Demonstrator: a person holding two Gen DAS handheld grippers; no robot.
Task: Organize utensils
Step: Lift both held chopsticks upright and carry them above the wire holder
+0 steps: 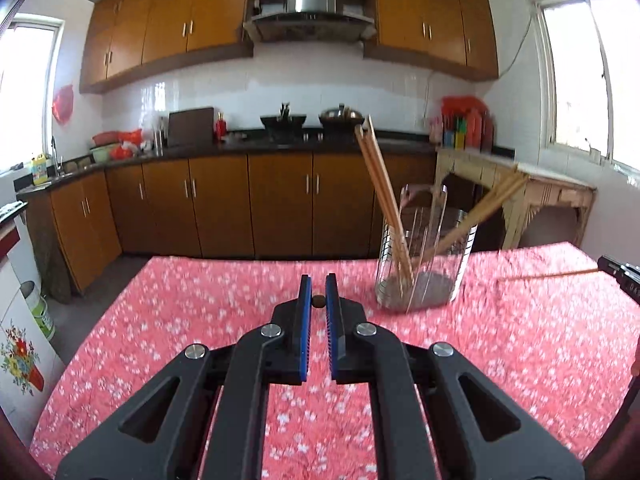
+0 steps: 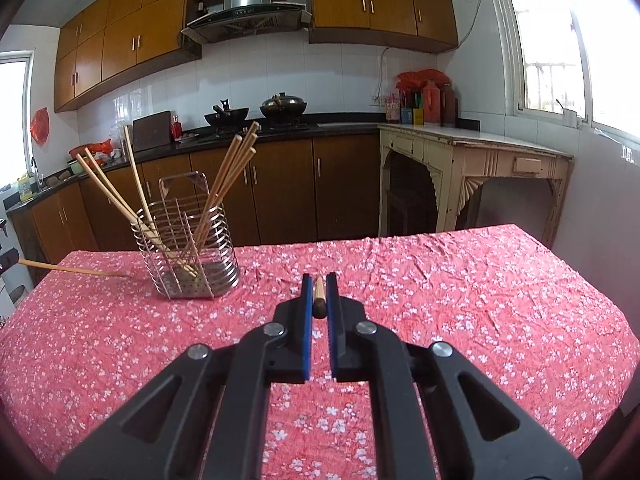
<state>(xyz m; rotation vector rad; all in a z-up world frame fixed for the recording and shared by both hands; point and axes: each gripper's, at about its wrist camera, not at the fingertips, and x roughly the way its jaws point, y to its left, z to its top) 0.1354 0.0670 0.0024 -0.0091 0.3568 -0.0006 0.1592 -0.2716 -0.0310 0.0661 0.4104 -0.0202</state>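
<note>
Both tongs (image 1: 319, 289) (image 2: 319, 289) clamp chopsticks (image 2: 319, 294); caddy (image 2: 188, 252) nearby.

ahead of me a range hood (image 2: 246, 4) hangs over two woks (image 2: 256, 111) on the dark counter (image 2: 344, 126); an old cream side table (image 2: 472, 156) stands by the window (image 2: 560, 40).

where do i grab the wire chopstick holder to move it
Probably the tall flat plate above the rim of the holder, taken from above with a finger on each face. It is thin, upright and stands between the chopsticks leaning left and right. The round wire body looks too wide.
</note>
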